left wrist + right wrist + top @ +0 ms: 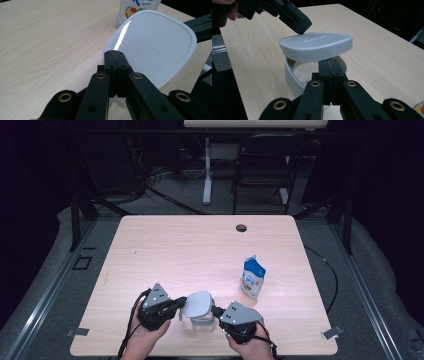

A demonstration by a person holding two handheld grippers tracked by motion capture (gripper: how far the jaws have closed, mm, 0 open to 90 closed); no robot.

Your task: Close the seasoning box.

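A clear container (202,324) with a white collar (289,72) stands near the table's front edge. Its white lid (197,302) sits raised and tilted above the opening (317,46), leaving a gap over the collar. My left gripper (115,52) is shut, its tips against the lid's (155,45) edge; seen from the other side, the left gripper (299,27) touches the lid's far rim from above. My right gripper (329,61) is also shut, its tips just under the lid's near edge, at the container's rim. White contents lie inside.
A blue and white pouch (253,277) stands upright to the right of the container, and its lower part (130,10) shows beyond the lid. The wooden table (200,250) has a cable hole (241,227) at the back. A chair (265,165) stands beyond the table.
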